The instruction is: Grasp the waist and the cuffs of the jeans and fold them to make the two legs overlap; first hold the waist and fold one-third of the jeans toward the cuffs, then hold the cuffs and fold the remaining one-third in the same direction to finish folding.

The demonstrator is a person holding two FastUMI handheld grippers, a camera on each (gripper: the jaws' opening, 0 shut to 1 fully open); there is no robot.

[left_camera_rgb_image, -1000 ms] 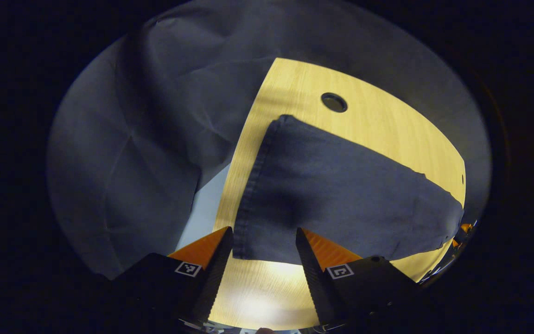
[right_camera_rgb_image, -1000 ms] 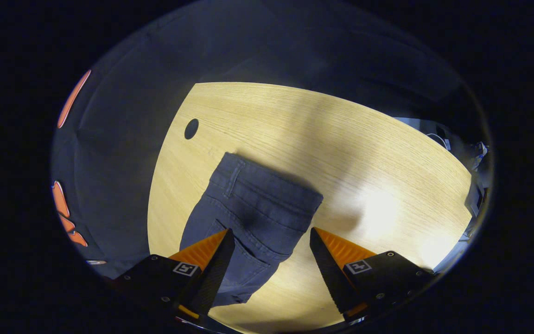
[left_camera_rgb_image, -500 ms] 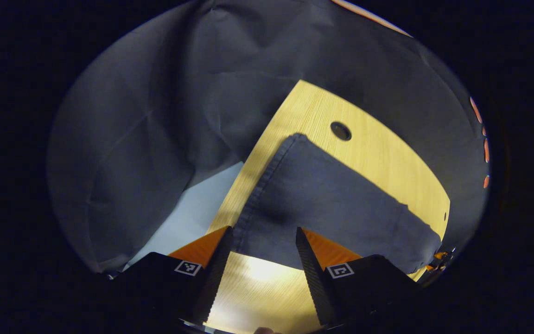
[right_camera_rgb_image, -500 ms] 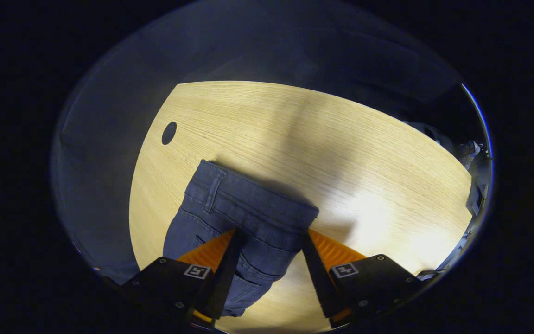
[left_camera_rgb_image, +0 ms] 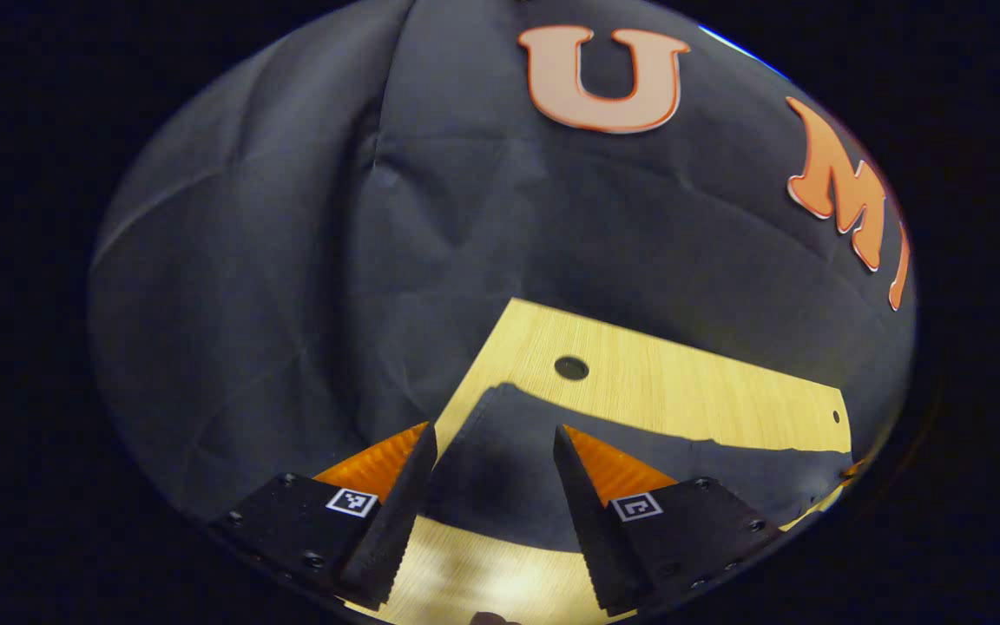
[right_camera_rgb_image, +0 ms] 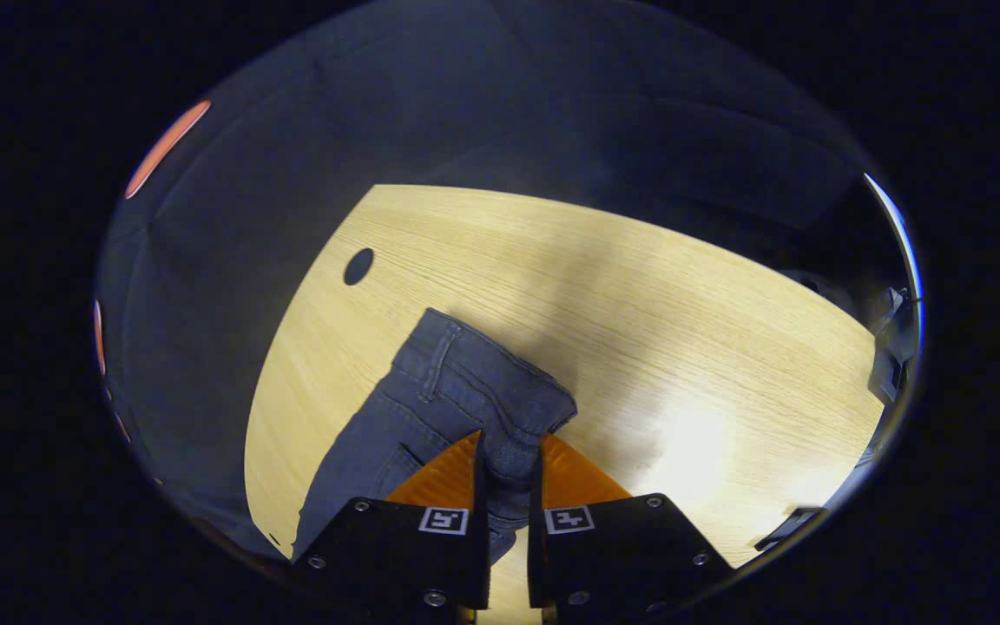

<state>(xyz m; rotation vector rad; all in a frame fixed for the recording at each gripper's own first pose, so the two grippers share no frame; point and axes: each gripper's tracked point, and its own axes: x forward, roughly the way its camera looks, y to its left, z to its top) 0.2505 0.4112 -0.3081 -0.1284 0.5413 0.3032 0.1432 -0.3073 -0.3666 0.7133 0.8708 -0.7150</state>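
Dark blue jeans (right_camera_rgb_image: pixel 430 408) lie flat on the wooden table (right_camera_rgb_image: pixel 639 295). In the right gripper view the waistband, with a belt loop, bunches up where my right gripper (right_camera_rgb_image: pixel 510 451) is shut on its near corner. The left gripper view shows the cuff end of the jeans (left_camera_rgb_image: pixel 500 460) stretching away to the right over the table (left_camera_rgb_image: pixel 691 395). My left gripper (left_camera_rgb_image: pixel 493 447) is open and low over the table. Its fingers stand on either side of the cuff's near edge, and whether they touch the cloth I cannot tell.
A round cable hole (right_camera_rgb_image: pixel 358 266) is in the tabletop beyond the waist, and the same cable hole (left_camera_rgb_image: pixel 571 367) lies just past the cuff. The table's left edge (left_camera_rgb_image: pixel 474 373) runs close to the cuff. Dark cloth walls stand behind. Some equipment (right_camera_rgb_image: pixel 886 347) sits beyond the table's right end.
My right gripper has shut on the waistband, which now bunches between its fingers. My left gripper has dropped low toward the cuff and tipped up, staying open.
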